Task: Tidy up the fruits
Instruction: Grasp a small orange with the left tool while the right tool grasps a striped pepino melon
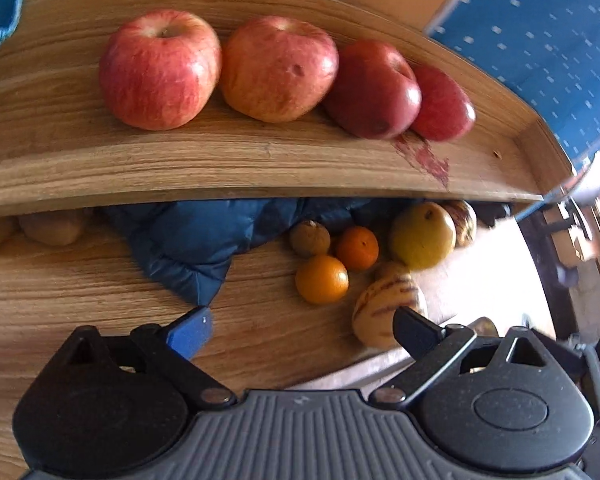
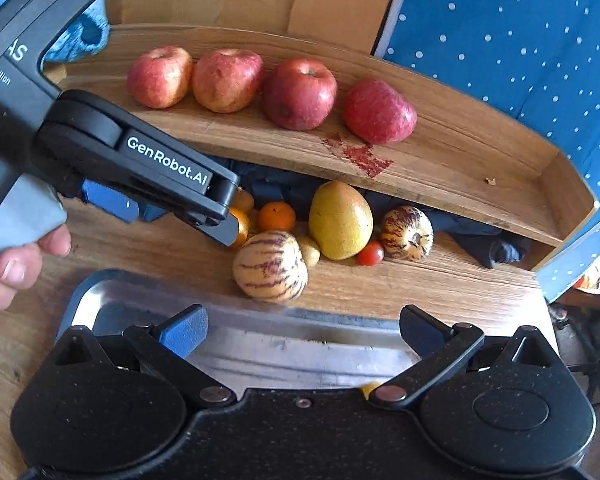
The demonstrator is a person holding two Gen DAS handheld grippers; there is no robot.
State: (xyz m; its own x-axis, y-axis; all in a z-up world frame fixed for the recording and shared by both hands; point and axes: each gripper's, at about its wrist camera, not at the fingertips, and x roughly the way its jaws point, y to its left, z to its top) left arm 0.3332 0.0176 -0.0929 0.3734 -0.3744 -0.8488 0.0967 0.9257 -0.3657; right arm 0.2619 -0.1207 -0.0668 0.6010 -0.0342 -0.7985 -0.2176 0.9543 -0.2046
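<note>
Fruit sits on two levels. On the raised wooden shelf we count four red apples in a row, the left three close together, the rightmost a little apart in the right wrist view; a reddish stain marks the wood just in front of it.

Below the shelf, on the table, we note a loose cluster: a large striped melon nearest the camera, a yellow pear behind it, a smaller striped melon to the pear's right, a cherry tomato between pear and smaller melon, and a small orange at the back. The left wrist view adds a second orange and a brownish round fruit — type unclear. Dark blue padded fabric lies under the shelf edge.

Left hand-held gripper: jaws spread wide, nothing between them; seen from the right wrist, its far finger reaches into the cluster at the oranges, though we cannot tell whether it touches. A hand grips its handle.

Right hand-held gripper: jaws equally wide, empty — it hangs over a metal tray lying just in front of the large melon.
</note>
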